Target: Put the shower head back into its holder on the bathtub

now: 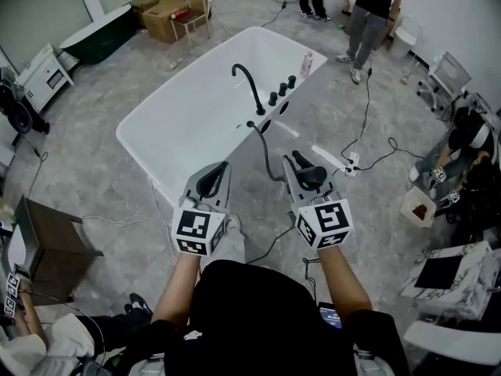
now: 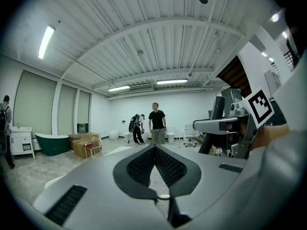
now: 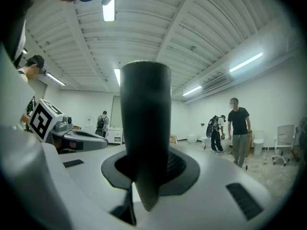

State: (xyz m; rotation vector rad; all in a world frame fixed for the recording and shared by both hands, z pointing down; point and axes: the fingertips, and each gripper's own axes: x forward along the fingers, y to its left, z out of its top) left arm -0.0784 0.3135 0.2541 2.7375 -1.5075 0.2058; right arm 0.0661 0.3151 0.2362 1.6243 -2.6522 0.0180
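The right hand-held gripper (image 1: 300,165) was pinching the black shower head (image 3: 145,123). It stood upright between the jaws, and its body narrowed to a taper below the pads. The left hand-held gripper (image 2: 154,148) was pressed together on nothing and sat just beside the right one, on its left.

From the shower head the hose (image 1: 266,151) ran forward to the near rim of the white bathtub (image 1: 196,92). The tub lay ahead of both grippers and well apart from them. On that rim, beyond the right gripper's tips, stood a curved black spout (image 1: 249,86) and a row of black knobs (image 1: 282,91). The holder was probably among these fittings, though I could not pick it out for certain.

Several things could go wrong from there:
- **Slipping:** the smooth, tapered body might slide or twist in the pads as it was carried forward.
- **Hose:** the slack hose could tug sideways or catch on the spout and pull the head off line.
- **Seating:** a tilted approach might leave the head half seated, so that it tipped into the tub.
- **Footing:** a power strip (image 1: 351,161) with its cables lay on the floor to the right of the right gripper, which was a hazard underfoot.
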